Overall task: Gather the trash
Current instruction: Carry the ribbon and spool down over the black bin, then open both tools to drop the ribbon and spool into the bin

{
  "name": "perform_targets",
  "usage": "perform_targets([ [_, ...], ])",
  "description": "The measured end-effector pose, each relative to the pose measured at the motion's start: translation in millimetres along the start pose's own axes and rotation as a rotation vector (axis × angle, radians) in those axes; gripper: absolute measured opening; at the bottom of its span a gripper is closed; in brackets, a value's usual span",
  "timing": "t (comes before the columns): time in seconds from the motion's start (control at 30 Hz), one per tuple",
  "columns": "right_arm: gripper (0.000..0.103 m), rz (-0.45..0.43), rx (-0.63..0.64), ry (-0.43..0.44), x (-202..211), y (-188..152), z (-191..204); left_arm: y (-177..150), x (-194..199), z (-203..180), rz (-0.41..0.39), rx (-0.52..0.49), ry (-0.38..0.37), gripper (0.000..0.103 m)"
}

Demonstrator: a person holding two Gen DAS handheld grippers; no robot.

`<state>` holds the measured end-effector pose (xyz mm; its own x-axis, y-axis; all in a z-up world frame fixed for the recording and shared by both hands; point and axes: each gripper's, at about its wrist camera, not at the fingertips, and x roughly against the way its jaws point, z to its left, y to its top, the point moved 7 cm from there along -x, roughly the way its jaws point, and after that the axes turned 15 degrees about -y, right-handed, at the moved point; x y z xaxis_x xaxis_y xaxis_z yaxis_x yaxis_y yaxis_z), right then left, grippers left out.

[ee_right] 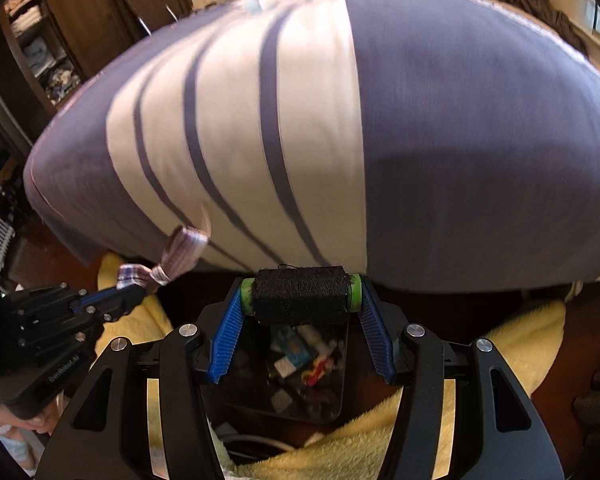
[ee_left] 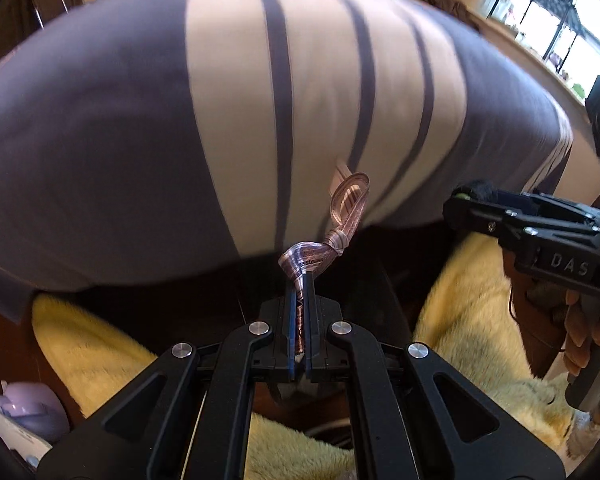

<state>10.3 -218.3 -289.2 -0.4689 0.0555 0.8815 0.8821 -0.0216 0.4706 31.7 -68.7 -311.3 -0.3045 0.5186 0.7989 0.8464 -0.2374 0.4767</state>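
Note:
My left gripper [ee_left: 299, 280] is shut on a knotted strip of clear, pinkish plastic wrapper [ee_left: 342, 216], whose looped end sticks up past the fingertips; the same wrapper [ee_right: 180, 250] shows at the left of the right wrist view. My right gripper [ee_right: 300, 292] is shut on a spool of black thread [ee_right: 300, 294] with green ends, held crosswise between the blue pads. Directly below the spool stands a dark bin [ee_right: 336, 408] holding several bits of trash. In the left wrist view the right gripper [ee_left: 466, 210] hangs to the right, held by a hand.
A bed with a grey and white striped cover [ee_left: 228, 120] fills the upper half of both views. A fluffy yellow blanket [ee_left: 472, 300] lies on the floor around the bin. A wooden wardrobe [ee_right: 40, 52] stands at the far left, a lilac object [ee_left: 24, 408] at the lower left.

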Motion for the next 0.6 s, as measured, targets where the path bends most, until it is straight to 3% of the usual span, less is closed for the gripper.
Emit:
perform_targets([
  [0.23, 0.056, 0.085, 0.032, -0.007, -32.7, -18.7, 9.1, -21.6, -40.5, 14.2, 0.114, 0.053, -0.004, 0.001],
  [0.6, 0.057, 0.193, 0.046, 0.015, -64.8, -39.6, 19.5, -34.4, -67.0, 17.8, 0.199, 0.094, -0.061, 0.004],
])
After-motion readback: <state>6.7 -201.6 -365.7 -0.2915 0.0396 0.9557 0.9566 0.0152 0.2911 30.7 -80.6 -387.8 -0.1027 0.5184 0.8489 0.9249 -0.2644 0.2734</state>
